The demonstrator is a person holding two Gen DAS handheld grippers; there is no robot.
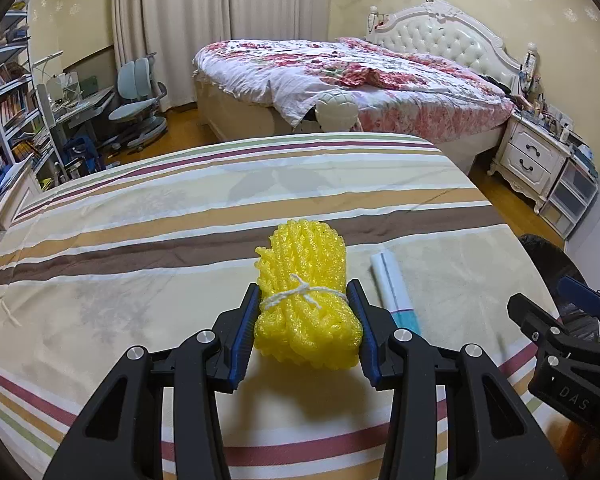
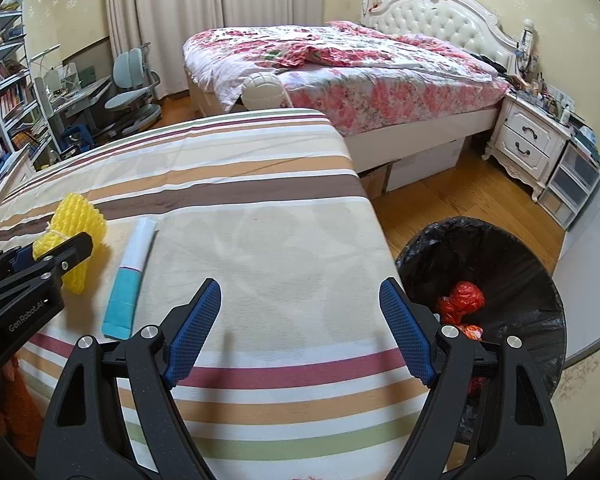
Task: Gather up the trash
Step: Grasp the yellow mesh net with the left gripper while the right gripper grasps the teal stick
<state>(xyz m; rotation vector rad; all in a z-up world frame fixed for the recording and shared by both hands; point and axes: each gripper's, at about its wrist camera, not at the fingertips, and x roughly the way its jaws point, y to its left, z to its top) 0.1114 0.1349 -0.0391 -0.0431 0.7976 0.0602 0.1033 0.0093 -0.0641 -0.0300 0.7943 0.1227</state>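
My left gripper [image 1: 302, 300] is shut on a yellow foam net bundle [image 1: 306, 280] tied with white string, just above the striped bed cover [image 1: 140, 240]. The bundle also shows in the right wrist view [image 2: 78, 220], held by the left gripper [image 2: 52, 256]. A white and teal wrapper [image 1: 394, 284] lies to the right of the bundle; it also shows in the right wrist view [image 2: 130, 280]. My right gripper [image 2: 300, 304] is open and empty above the cover's right edge. A black-lined trash bin [image 2: 500, 248] stands on the floor to the right, with red trash [image 2: 460, 300] inside.
A large bed with a floral quilt [image 1: 340, 72] stands beyond. A white nightstand [image 2: 528, 140] and plastic drawers [image 2: 572, 184] are at the right wall. A desk, blue chair [image 1: 140, 96] and bookshelf [image 1: 8, 92] are at the far left.
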